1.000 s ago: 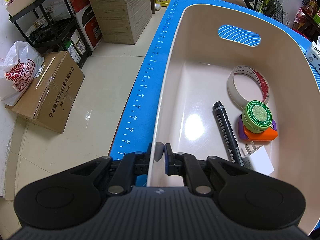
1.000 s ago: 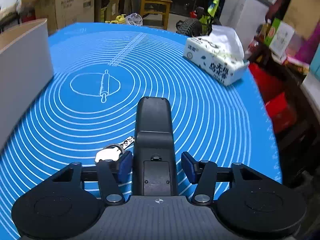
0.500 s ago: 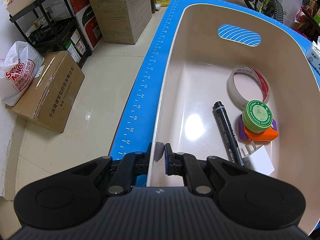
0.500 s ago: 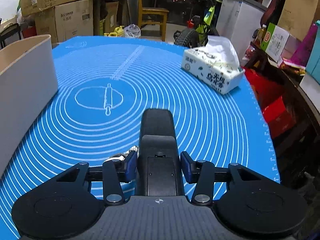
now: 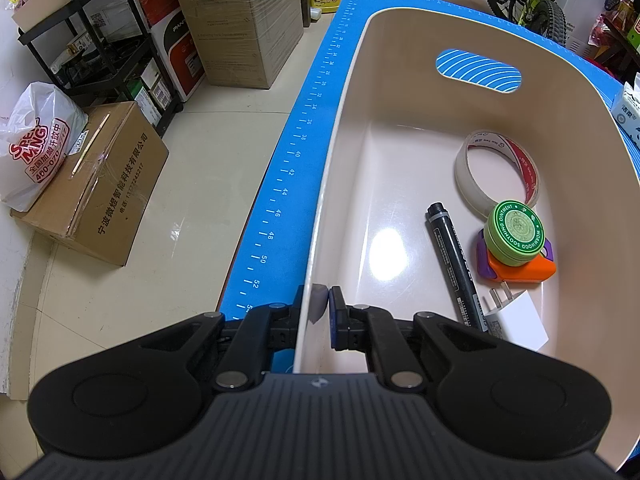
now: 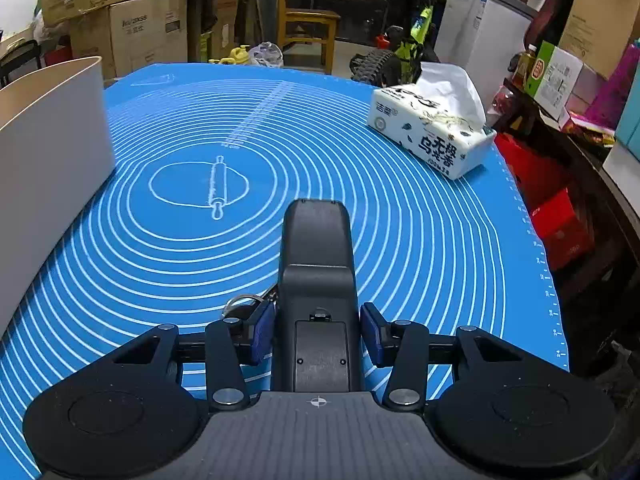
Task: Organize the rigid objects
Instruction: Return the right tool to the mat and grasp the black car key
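Observation:
My left gripper (image 5: 318, 308) is shut on the near wall of the beige bin (image 5: 320, 208), one finger inside and one outside. In the bin lie a tape roll (image 5: 466, 176), a black marker (image 5: 452, 256), a green ointment tin (image 5: 514, 228) on an orange and purple piece (image 5: 524, 270), and a white charger plug (image 5: 516, 320). My right gripper (image 6: 318, 332) is shut on a black remote (image 6: 316, 248), back side up, which points away over the blue mat (image 6: 420, 240). A key ring (image 6: 244, 302) peeks out beside the left finger.
The bin's outer wall (image 6: 48, 140) stands at the left of the right wrist view. A tissue pack (image 6: 432, 132) sits at the mat's far right. Cardboard boxes (image 5: 100, 196) and a shelf stand on the floor left of the table; clutter lies beyond the right edge.
The right jaws have closed in onto the remote's sides, and that view has tipped up a little. The key ring now sits partly under the left finger. The left view is unchanged.

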`<action>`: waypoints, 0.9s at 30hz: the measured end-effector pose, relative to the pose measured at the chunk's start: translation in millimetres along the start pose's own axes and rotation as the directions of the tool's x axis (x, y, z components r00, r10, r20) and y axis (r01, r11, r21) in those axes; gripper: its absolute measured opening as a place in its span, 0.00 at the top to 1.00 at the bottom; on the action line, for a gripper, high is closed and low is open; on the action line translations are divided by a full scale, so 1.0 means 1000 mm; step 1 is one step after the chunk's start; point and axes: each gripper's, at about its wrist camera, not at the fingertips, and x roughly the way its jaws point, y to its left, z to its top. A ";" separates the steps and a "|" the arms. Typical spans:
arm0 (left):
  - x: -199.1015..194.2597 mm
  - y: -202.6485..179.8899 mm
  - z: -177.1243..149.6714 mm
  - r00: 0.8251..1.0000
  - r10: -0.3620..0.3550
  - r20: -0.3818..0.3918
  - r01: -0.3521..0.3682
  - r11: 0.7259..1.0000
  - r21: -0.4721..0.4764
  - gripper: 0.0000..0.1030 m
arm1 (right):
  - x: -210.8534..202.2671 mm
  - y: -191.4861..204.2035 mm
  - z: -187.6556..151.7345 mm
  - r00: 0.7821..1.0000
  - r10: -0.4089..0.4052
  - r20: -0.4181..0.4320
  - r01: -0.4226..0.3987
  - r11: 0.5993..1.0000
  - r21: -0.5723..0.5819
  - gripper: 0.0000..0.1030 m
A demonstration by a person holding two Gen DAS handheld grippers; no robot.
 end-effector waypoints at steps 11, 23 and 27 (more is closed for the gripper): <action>0.000 0.001 0.000 1.000 0.001 0.000 -0.001 1.000 0.001 0.89 | 0.008 -0.003 0.003 1.000 -0.005 -0.013 0.005 0.999 -0.043 0.48; 0.000 0.002 0.000 1.000 0.002 0.000 -0.002 1.000 0.001 0.89 | 0.011 -0.006 0.003 1.000 0.012 0.021 -0.012 0.999 -0.036 0.49; 0.000 0.001 0.000 1.000 0.002 0.000 -0.002 1.000 0.001 0.89 | 0.005 -0.003 0.001 0.999 0.003 0.040 -0.001 0.999 -0.042 0.49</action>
